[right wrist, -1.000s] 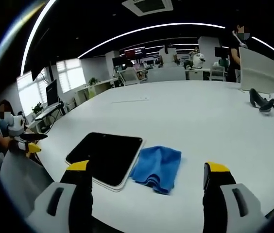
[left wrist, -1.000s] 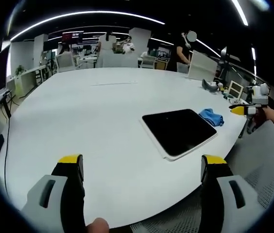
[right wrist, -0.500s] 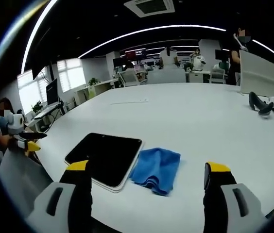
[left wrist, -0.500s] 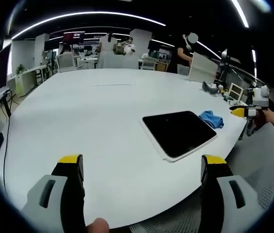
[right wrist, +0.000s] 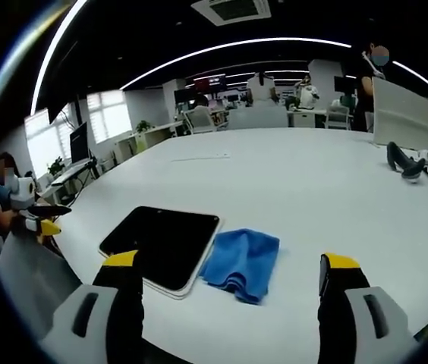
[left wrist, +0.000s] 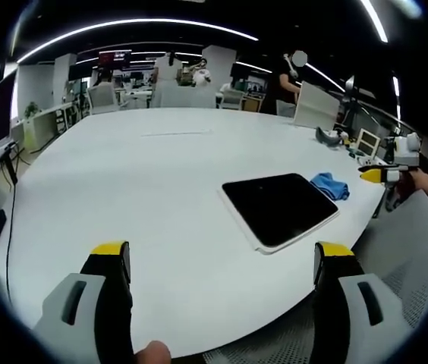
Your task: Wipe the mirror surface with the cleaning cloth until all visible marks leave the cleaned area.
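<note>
A dark rectangular mirror (left wrist: 279,206) with a white rim lies flat on the white table (left wrist: 146,182). In the right gripper view the mirror (right wrist: 162,238) is at lower left, and the crumpled blue cleaning cloth (right wrist: 241,262) lies touching its right edge. The cloth (left wrist: 330,183) sits just beyond the mirror in the left gripper view. My left gripper (left wrist: 218,262) hangs open over the near table edge, well short of the mirror. My right gripper (right wrist: 233,273) is open, its jaws straddling the cloth from above and nothing held. The right gripper's yellow tip (left wrist: 377,174) shows at the far right of the left gripper view.
A grey mesh chair back (left wrist: 404,250) stands by the table edge near the mirror. Small objects (right wrist: 407,161) lie at the table's far right, next to an upright white panel (right wrist: 404,114). People and desks are in the background.
In the right gripper view the picture has drifted slightly, so the mirror and cloth sit a little more to the left. Nothing was grasped and both grippers stay open.
</note>
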The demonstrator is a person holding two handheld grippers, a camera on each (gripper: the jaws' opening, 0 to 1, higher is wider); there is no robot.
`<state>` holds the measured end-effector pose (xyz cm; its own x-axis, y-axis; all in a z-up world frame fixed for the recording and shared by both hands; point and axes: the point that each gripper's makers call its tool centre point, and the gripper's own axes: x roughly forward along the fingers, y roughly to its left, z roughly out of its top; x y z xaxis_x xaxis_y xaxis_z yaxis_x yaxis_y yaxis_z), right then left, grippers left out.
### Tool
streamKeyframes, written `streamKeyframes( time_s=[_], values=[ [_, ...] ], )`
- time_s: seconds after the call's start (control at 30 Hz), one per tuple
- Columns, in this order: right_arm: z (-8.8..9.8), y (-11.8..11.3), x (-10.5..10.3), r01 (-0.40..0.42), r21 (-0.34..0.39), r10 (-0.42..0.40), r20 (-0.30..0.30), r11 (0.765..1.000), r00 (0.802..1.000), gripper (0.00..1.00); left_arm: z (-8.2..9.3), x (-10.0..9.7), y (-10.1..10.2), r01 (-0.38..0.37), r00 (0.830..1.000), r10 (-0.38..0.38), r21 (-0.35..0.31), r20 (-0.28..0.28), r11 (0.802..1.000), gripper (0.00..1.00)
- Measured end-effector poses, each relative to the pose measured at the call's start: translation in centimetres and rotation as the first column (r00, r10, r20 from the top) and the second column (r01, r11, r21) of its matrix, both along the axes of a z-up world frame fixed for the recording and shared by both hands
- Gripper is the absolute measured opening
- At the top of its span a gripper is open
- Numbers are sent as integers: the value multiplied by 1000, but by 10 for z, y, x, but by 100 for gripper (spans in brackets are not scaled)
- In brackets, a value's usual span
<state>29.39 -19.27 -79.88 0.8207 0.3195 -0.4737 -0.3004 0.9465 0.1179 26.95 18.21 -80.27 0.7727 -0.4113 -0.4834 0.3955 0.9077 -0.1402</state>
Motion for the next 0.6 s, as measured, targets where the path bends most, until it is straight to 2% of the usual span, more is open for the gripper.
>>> streamKeyframes(
  time_s=[0.6],
  values=[
    [-5,-4,-2,17,-3,-17,-24,1000,1000,95,0,0,-1,3,1000,-3,6,0,1000,99]
  ],
)
